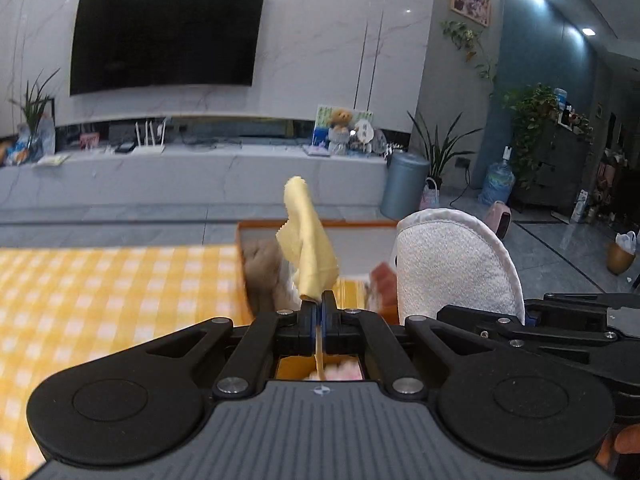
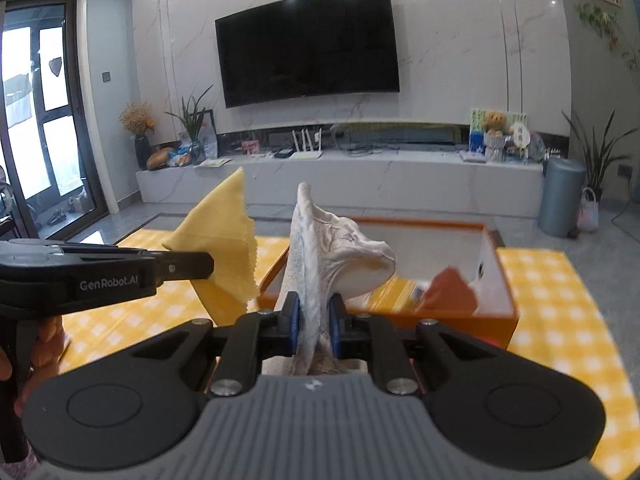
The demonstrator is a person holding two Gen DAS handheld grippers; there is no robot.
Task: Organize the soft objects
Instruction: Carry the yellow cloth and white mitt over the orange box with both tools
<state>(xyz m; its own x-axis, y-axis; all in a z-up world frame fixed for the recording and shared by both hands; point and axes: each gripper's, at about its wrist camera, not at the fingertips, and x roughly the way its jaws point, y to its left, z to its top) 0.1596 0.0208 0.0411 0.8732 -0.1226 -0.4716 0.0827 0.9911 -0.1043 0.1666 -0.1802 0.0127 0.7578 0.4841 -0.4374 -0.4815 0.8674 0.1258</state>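
Observation:
My left gripper [image 1: 319, 300] is shut on a thin yellow cloth [image 1: 308, 240] that stands up from its jaws above the table. The right wrist view has the same left gripper [image 2: 208, 266] at the left, side on, with the yellow cloth [image 2: 218, 236] fanning out of it. My right gripper [image 2: 314, 312] is shut on a white terry mitt [image 2: 320, 248], which bulges upward between the blue pads. From the left wrist the mitt [image 1: 452, 264] rises at the right, with the right gripper behind it. Both are held over an orange-sided box [image 2: 494, 328].
The box [image 1: 242, 264] holds a brown plush item [image 1: 262, 268] and a reddish item [image 2: 452, 288]. It rests on a yellow checked tablecloth [image 1: 100, 292]. Beyond lie a grey floor, a white TV bench [image 2: 360, 184], a wall TV and a grey bin [image 2: 560, 196].

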